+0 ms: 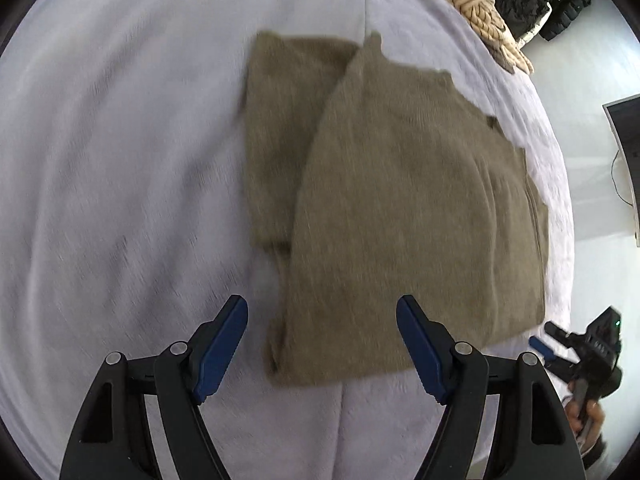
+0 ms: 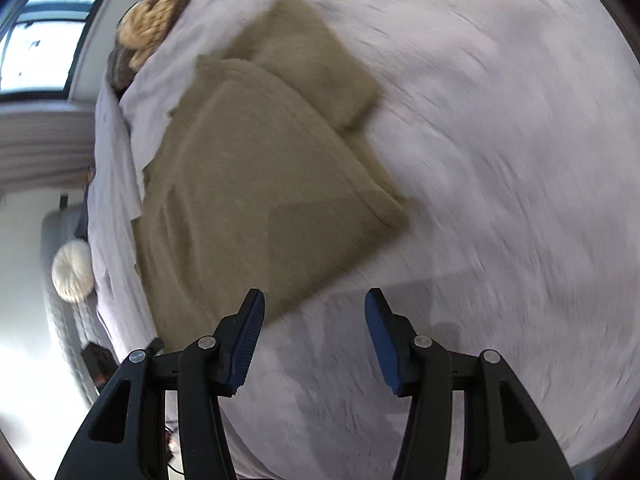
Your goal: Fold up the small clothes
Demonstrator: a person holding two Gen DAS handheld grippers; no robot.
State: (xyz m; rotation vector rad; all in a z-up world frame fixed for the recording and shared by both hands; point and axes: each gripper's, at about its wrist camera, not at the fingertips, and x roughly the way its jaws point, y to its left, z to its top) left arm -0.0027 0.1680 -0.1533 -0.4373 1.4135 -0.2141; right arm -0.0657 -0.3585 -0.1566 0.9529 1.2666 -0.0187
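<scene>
Hovering with jaws spread and empty, the left gripper [image 1: 322,322] frames the near hem of an olive knit sweater [image 1: 400,220], partly folded on the pale bedsheet [image 1: 120,160]. The right gripper [image 2: 314,314], equally wide and empty, sits at the sweater's 5 o'clock corner. Likely next: pinching both near corners to fold toward 12 o'clock.

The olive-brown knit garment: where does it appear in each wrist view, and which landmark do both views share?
Left wrist view: the olive-brown knit garment lies centre-right, beyond the open left gripper.
Right wrist view: it lies centre-left, beyond the open right gripper.
Shared landmark: the cream cable-knit garment at the bed's far edge.
</scene>
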